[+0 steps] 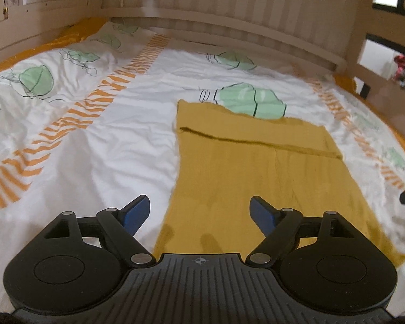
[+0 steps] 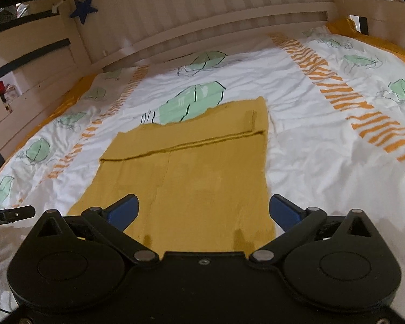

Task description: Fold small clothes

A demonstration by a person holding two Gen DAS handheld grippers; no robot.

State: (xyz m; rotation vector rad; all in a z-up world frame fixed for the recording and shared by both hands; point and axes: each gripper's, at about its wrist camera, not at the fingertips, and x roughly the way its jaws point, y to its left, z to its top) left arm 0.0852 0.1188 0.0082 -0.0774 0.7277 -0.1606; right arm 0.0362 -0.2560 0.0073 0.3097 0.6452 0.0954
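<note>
Mustard-yellow knit cloth lies flat on the bed's white cover, and we see it from both wrist cameras. It is a small garment, partly folded: its far part has been turned over, leaving a straight folded edge across its width, and a seam runs down the middle of the nearer part. Its far edge overlaps a green leaf print on the cover, and orange striped bands run along the cover on either side, well apart from the cloth. We hold the left gripper above the near left part of the garment, its blue pads spread wide with nothing between them; the left pad is over bare cover and the right pad over the yellow cloth. Our right gripper hovers over the garment's near edge, also released, its pads wide apart and gripping nothing, with the cloth lying below the gap. Neither claw appears to touch the fabric. At the far side of the bed stands a pale slatted wooden headboard, and in the right wrist view a dark blue star hangs from the frame at the far left.
</note>
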